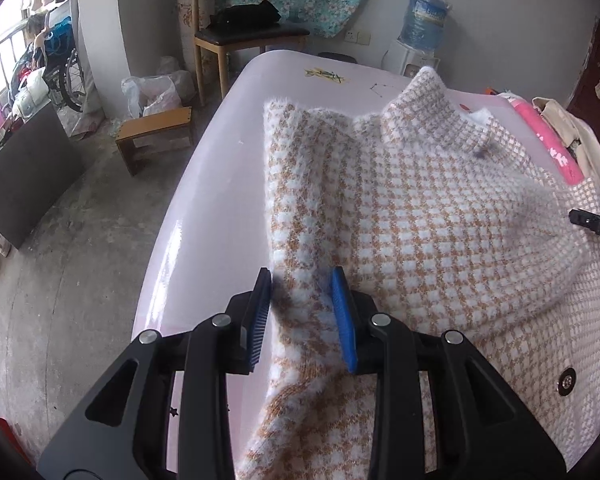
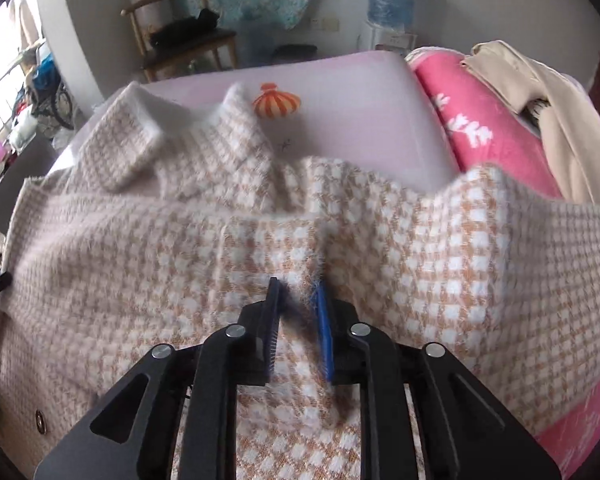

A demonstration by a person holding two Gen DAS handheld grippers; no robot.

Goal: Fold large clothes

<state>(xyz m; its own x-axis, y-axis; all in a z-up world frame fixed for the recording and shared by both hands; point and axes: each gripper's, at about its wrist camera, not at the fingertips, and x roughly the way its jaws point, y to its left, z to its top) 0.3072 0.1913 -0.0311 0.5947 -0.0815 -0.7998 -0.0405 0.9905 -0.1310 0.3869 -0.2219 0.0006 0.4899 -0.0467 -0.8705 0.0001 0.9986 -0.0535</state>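
Note:
A fuzzy white-and-tan houndstooth coat point(image 1: 420, 208) lies on a pale pink table point(image 1: 216, 184), collar toward the far end. My left gripper point(image 1: 302, 276) has its blue pads either side of a raised fold at the coat's left edge, the jaws fairly wide with fabric between them. In the right wrist view the coat point(image 2: 120, 240) fills the frame, collar point(image 2: 140, 136) at the back. My right gripper point(image 2: 298, 286) is shut on a pinched ridge of the coat's fabric, lifted a little. The tip of the right gripper shows at the left view's right edge point(image 1: 596, 224).
A pink printed blanket point(image 2: 480, 128) and a beige garment point(image 2: 548, 100) lie at the table's right side. A wooden chair point(image 1: 236, 36), a small wooden stool point(image 1: 156, 136), plastic bags and a water dispenser point(image 1: 420, 28) stand beyond the table.

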